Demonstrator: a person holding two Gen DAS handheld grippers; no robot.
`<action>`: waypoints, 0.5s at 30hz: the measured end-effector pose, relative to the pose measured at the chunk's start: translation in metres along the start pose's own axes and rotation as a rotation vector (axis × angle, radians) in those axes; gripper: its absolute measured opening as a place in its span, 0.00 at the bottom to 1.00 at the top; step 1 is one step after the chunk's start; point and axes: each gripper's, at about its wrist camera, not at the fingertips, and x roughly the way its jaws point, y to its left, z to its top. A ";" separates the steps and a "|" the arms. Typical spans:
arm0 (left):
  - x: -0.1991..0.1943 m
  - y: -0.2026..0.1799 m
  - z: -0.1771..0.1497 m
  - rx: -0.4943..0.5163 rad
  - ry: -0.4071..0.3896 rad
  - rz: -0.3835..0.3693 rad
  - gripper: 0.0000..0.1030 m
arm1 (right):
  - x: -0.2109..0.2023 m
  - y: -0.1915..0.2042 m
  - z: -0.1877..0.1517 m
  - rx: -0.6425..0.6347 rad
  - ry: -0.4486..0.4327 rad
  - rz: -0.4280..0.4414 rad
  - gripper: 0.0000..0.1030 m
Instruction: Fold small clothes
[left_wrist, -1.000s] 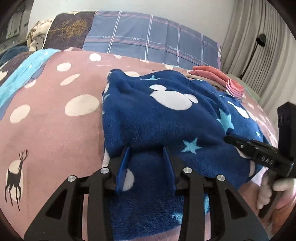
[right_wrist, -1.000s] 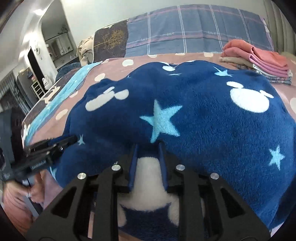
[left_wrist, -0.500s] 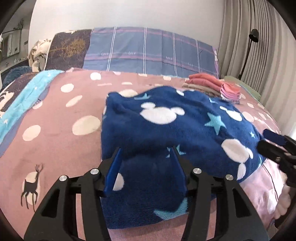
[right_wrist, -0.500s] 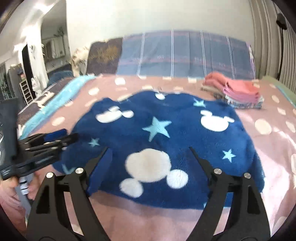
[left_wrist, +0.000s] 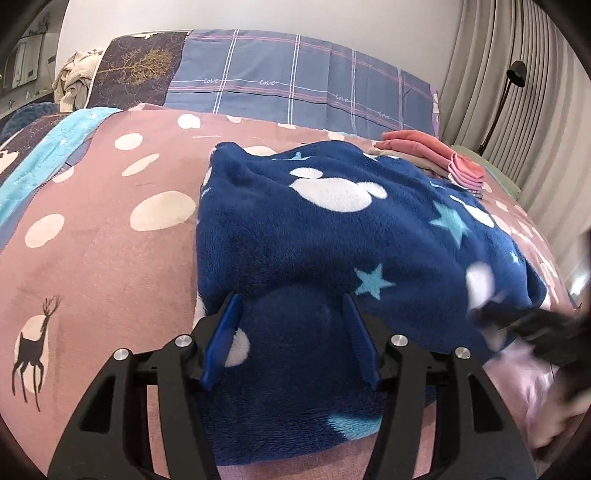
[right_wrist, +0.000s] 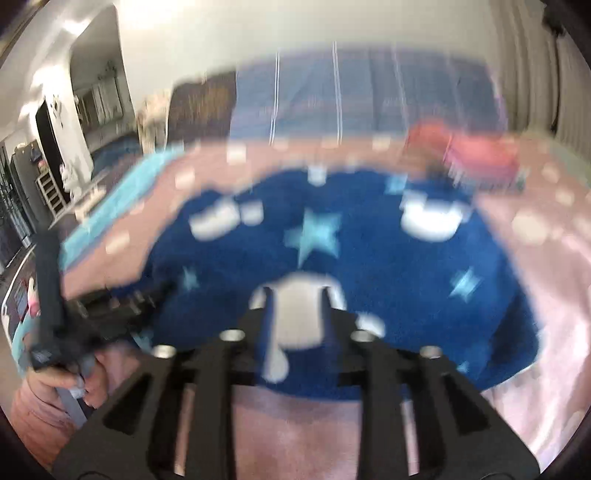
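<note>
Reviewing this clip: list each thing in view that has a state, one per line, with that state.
blue fleece garment: folded over, lying rumpled on the bed.
left gripper: jaws opening, fleece between them, pads not pressing.
right gripper: jaws closing over the garment's near edge; too blurred to tell contact.
pink folded clothes: stacked at the far side.
bedspread: spread flat.

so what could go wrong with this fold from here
1. The left gripper is opening with the blue fleece still bunched between its jaws; the near edge may slump and leave a lumpy fold.
2. The right gripper is closing over the fleece's near edge in a blurred view, so it could pinch too few or too many layers.
3. The folded pink stack sits right behind the fleece and could get knocked.
</note>
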 end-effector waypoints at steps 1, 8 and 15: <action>0.000 0.001 0.000 -0.005 -0.001 -0.007 0.58 | 0.007 -0.005 -0.008 -0.012 -0.044 0.014 0.32; 0.002 -0.004 -0.001 0.016 -0.001 0.018 0.60 | -0.026 0.003 0.021 -0.032 -0.061 0.033 0.21; 0.001 -0.002 -0.001 0.012 -0.005 0.012 0.60 | 0.036 -0.002 0.060 0.007 0.035 0.015 0.19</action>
